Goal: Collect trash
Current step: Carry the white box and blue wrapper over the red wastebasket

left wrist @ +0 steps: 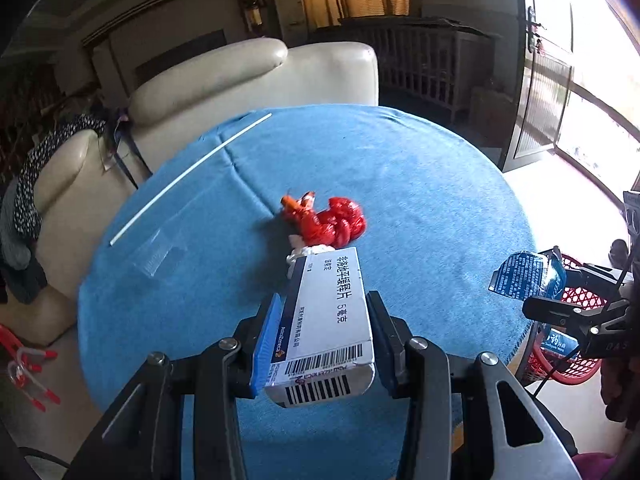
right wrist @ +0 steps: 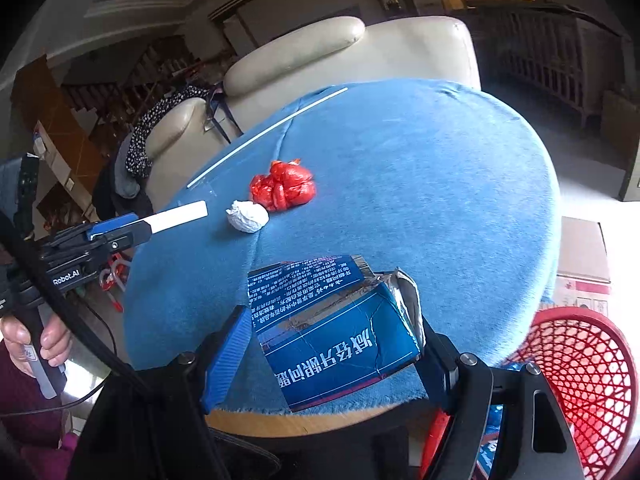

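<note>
- 2 grippers are over the round table (left wrist: 420, 184), which is covered with a blue cloth, and each one carries a piece of trash.
- My left gripper (left wrist: 320, 344) is clamped on a white medicine box (left wrist: 332, 320); the box lies lengthwise between the jaws, its barcode end toward the camera, its far end raised above the cloth.
- My right gripper (right wrist: 332, 344) grips a torn, flattened blue carton (right wrist: 340, 340); 1 pad presses its left edge, and the crumpled silver-lined end sits against the right jaw.
- That carton hangs above the near edge of the table, just left of the red basket (right wrist: 580, 380), which stands on the floor beside the table.
- 2 more pieces lie on the cloth near the middle: a knotted red bag (right wrist: 284, 188) and a white paper wad (right wrist: 248, 216), touching or nearly so.
- 1 long white stick (left wrist: 188, 180) lies along the far left edge of the table, well apart from the bag.
- My hand (right wrist: 36, 344) on the left gripper's handle shows at the left edge of the right view.
- Behind the table stands a cream sofa (left wrist: 224, 80).
</note>
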Tool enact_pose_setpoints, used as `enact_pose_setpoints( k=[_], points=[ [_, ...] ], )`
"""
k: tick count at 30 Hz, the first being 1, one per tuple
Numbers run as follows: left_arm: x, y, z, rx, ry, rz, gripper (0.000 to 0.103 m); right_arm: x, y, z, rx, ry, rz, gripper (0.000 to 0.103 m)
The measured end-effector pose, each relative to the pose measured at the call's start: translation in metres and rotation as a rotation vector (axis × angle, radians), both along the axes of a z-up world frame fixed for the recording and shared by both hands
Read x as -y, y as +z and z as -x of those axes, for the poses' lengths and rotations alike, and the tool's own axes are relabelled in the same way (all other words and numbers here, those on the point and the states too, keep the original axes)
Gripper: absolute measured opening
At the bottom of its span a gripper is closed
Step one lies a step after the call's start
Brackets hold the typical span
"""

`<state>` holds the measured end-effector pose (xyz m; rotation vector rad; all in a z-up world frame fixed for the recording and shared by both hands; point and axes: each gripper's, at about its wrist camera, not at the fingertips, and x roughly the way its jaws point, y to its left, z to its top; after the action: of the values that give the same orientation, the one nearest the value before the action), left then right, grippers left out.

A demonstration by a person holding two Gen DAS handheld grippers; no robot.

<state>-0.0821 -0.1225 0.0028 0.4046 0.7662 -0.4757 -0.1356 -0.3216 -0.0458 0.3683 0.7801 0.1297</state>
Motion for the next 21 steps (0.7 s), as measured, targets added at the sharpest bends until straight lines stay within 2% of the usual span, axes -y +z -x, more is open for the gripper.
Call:
enact_pose_setpoints(
  k=[21],
  points=[
    [0.062, 0.007, 0.020, 0.035, -0.091, -0.046, 0.045, 0.052, 0.001, 0.043, 0.024, -0.122, -0.038, 0.079]
  ],
)
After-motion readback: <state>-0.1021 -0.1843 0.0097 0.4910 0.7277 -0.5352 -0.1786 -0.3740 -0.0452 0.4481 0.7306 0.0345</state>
